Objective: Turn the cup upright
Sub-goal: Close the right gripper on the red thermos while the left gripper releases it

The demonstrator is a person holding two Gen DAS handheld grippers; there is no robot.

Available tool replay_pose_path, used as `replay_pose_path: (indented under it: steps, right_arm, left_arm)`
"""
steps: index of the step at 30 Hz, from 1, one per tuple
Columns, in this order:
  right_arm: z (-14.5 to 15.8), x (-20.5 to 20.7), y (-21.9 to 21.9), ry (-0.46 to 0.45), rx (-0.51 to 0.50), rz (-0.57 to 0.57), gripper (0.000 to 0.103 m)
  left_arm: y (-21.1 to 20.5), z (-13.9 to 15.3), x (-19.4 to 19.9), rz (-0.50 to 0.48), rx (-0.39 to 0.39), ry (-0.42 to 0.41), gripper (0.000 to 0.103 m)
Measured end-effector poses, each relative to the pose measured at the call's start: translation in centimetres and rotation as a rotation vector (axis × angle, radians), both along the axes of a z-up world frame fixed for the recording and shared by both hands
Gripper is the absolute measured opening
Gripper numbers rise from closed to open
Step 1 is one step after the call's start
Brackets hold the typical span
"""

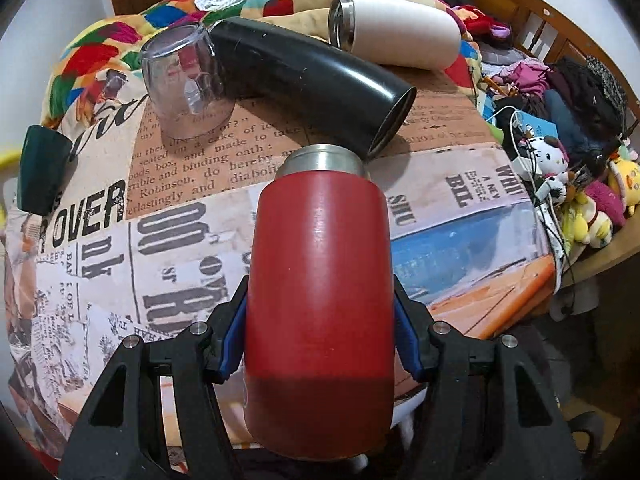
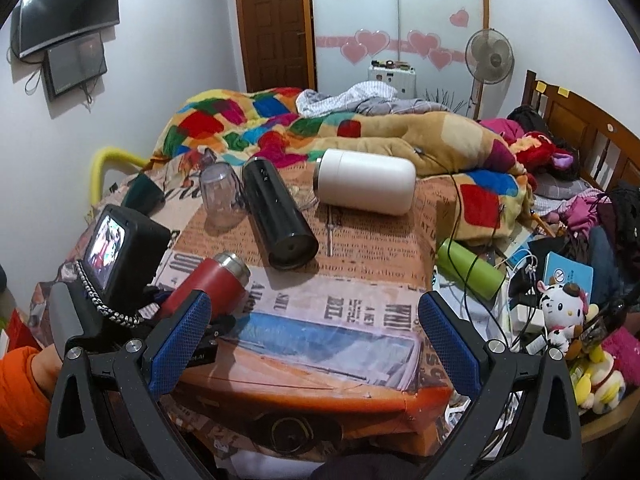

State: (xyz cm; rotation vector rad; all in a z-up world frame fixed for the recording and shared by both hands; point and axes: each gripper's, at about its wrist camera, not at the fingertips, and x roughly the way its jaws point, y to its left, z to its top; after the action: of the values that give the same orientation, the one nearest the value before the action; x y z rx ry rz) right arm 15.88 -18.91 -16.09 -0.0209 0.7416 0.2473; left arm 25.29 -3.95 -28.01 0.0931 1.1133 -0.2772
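Newsprint-covered table [image 2: 360,240]: red steel-necked flask cup [image 1: 320,300] clamped in left gripper [image 1: 320,320], lifted, tilted, not upright; right gripper [image 2: 314,344] wide, empty.

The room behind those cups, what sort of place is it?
Most likely a home bedroom: a bed with a patchwork blanket and wooden headboard, plush toys heaped alongside, and a standing fan by the wall.

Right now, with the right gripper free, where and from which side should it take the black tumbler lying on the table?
Grip the black tumbler mid-body, across its width, coming from above. It lies on its side, open end toward the camera, clear cup beside its far end, so the middle offers a round, unobstructed span. The right gripper is open.
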Motion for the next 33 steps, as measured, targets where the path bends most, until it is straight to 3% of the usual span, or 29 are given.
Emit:
replay_pose_path:
  steps: [11, 22, 26, 30, 33]
  right_arm:
    - [0.0, -0.3, 1.1, 0.005, -0.019, 0.023, 0.103]
    - [0.5, 0.2, 2.2, -0.001, -0.012, 0.027, 0.103]
    - [-0.1, 1.4, 3.1, 0.042, 0.046, 0.053, 0.103]
    - [-2.2, 3.3, 5.1, 0.114, 0.054, 0.078, 0.103]
    - [-4.5, 4.6, 6.5, 0.202, 0.084, 0.107, 0.097]
  left_arm:
    - [0.5, -0.8, -0.2, -0.008, -0.026, 0.044, 0.062]
    - [3.7, 4.5, -3.1, 0.038, -0.063, -0.113, 0.062]
    - [6.5, 6.8, -4.5, 0.121, -0.045, -0.200, 0.072]
    - [9.4, 7.7, -5.8, 0.184, -0.015, -0.254, 0.073]
    - [11.1, 7.7, -6.6, 0.228, 0.018, -0.287, 0.073]
